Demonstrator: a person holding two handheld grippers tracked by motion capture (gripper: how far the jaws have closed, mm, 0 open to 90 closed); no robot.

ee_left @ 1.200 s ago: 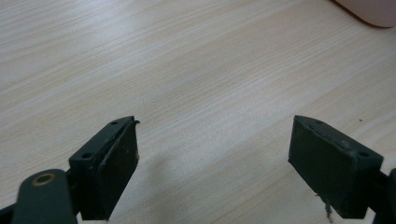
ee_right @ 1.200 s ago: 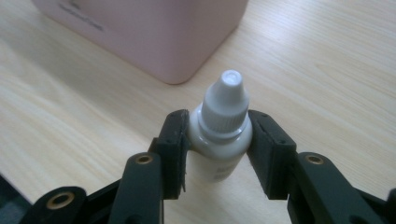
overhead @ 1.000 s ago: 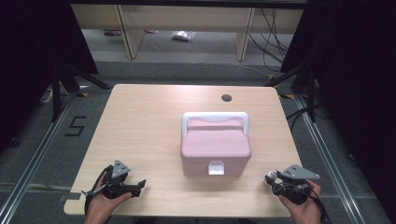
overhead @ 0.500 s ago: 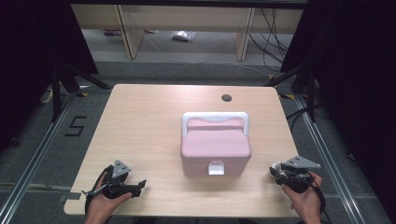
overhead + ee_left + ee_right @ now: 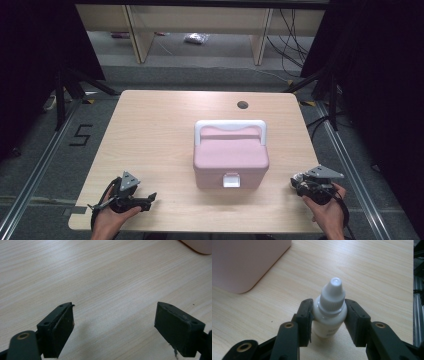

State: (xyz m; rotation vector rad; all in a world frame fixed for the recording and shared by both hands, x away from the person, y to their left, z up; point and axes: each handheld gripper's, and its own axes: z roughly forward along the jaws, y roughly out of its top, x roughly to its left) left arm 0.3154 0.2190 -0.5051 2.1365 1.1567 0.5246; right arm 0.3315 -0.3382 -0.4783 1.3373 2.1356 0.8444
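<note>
White dropper bottle (image 5: 329,312) clamped between jaws of right claw (image 5: 329,323), near bench's (image 5: 150,130) front right corner, just right of pink box (image 5: 230,159). Box at bench centre, lid closed, white handle folded back. Left claw (image 5: 113,322) near front left corner, jaws wide, holding nothing.

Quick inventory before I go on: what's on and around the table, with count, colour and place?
Plastic box with white handle and latch: 1, pink, table centre, lid shut.
Small plastic dropper bottle: 1, white, between the right gripper's jaws, near the box.
Wooden table: 1, light, round hole at its far edge.
Shelf unit: 1, pale wood, beyond the table.
Left gripper: 1, black, jaws wide apart, near-left.
Right gripper: 1, black, near-right.
</note>
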